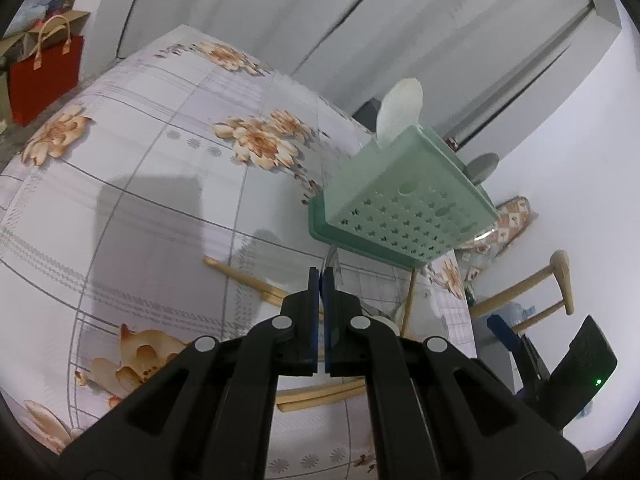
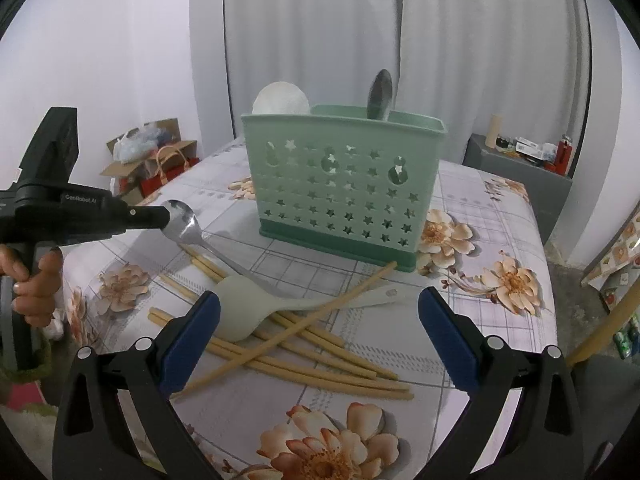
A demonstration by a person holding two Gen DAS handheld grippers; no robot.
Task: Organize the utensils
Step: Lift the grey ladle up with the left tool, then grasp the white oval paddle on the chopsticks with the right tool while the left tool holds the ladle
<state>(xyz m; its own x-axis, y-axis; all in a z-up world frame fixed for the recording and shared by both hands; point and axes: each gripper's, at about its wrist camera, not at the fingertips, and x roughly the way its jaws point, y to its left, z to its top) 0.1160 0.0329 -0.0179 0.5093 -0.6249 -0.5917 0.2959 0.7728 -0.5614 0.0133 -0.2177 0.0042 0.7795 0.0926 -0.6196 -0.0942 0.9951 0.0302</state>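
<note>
While left gripper [image 2: 162, 216] clamps steel spoon [image 2: 182, 222] | right gripper [image 2: 318, 334] wide | perforated caddy [image 2: 344, 184]

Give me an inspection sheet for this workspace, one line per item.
Surface: floral checked tablecloth covers the table.
Job's things: green perforated plastic utensil holder upright, holding a white ladle and a grey metal spoon; loose bamboo chopsticks and a cream plastic rice paddle lying crossed on the cloth.
Clutter: nothing seen.
Grippers: left gripper, jaws shut on a steel spoon; right gripper, jaws open, empty.
Cables: nothing seen.
Surroundings: white curtains, red bag, grey cabinet.
</note>
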